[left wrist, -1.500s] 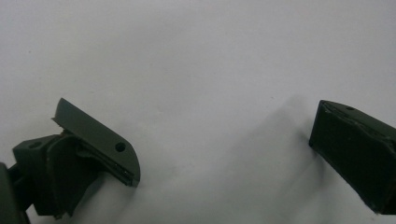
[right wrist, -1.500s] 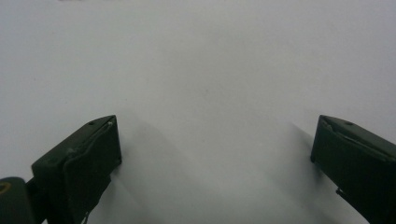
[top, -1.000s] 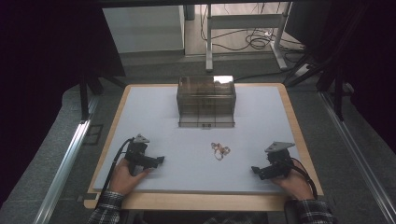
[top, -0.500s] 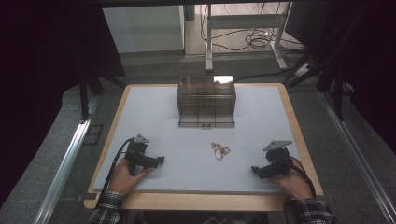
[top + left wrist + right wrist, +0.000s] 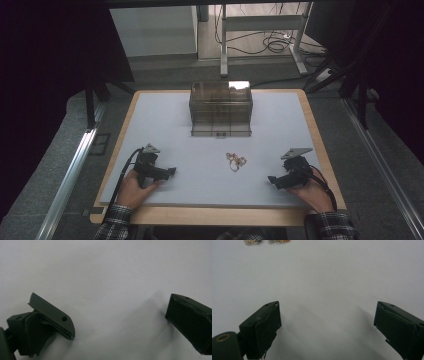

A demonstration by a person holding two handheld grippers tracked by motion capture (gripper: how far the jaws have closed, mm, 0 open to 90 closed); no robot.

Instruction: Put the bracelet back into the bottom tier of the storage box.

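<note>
A small tangle of gold jewellery [image 5: 235, 160] lies on the white mat [image 5: 165, 125], near the middle and toward the front. In the right gripper view its gold pieces [image 5: 267, 241] peek in at the top edge. My left gripper [image 5: 170, 171] rests on the mat at the front left and points right; its jaws [image 5: 120, 322] stand wide apart over bare mat. At the front right, my right gripper [image 5: 273, 180] points left toward the jewellery, a hand's breadth short of it. That gripper [image 5: 327, 320] is open; its jaws have just been closing a little, with nothing between them.
A clear brownish plastic box [image 5: 221, 108] with compartments stands at the back middle of the mat. The mat lies on a wooden table [image 5: 320, 150]. Metal frame rails [image 5: 65, 185] run along both sides, and cables lie on the floor behind.
</note>
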